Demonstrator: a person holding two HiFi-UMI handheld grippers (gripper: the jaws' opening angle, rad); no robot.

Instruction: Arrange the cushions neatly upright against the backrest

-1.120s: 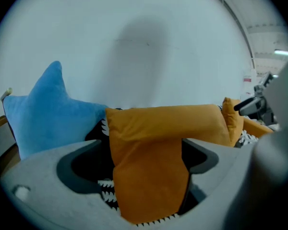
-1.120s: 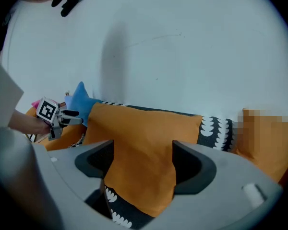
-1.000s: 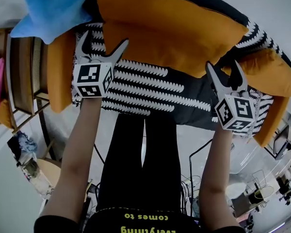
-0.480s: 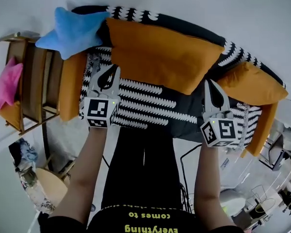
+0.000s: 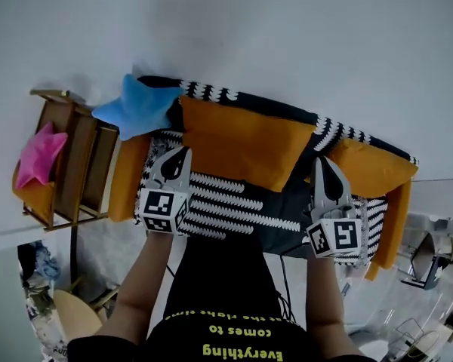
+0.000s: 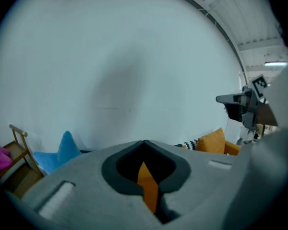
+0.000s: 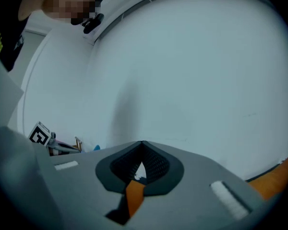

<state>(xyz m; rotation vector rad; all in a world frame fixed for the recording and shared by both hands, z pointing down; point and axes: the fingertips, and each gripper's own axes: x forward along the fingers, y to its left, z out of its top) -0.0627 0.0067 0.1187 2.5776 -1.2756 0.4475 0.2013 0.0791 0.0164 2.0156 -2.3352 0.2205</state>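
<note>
A large orange cushion (image 5: 241, 142) leans on the backrest of a sofa with a black-and-white patterned cover (image 5: 234, 202). My left gripper (image 5: 178, 151) is at its lower left corner and my right gripper (image 5: 322, 161) at its lower right end. In the left gripper view the left gripper (image 6: 144, 143) has just closed its jaws, with a sliver of orange fabric (image 6: 148, 188) between them. The right gripper (image 7: 142, 143) is shut too, with orange fabric (image 7: 133, 195) in its gap. A second orange cushion (image 5: 370, 168) lies at the sofa's right end.
A blue star-shaped cushion (image 5: 140, 105) rests on the sofa's left corner. A pink star cushion (image 5: 39, 155) lies on a wooden chair (image 5: 79, 164) left of the sofa. Orange armrests (image 5: 127, 176) close off both ends. A plain white wall stands behind the sofa.
Both grippers went from open at the large orange cushion's lower corners to shut, and both rose. The cushion's front edge came up, and it now stands steeper against the backrest.
</note>
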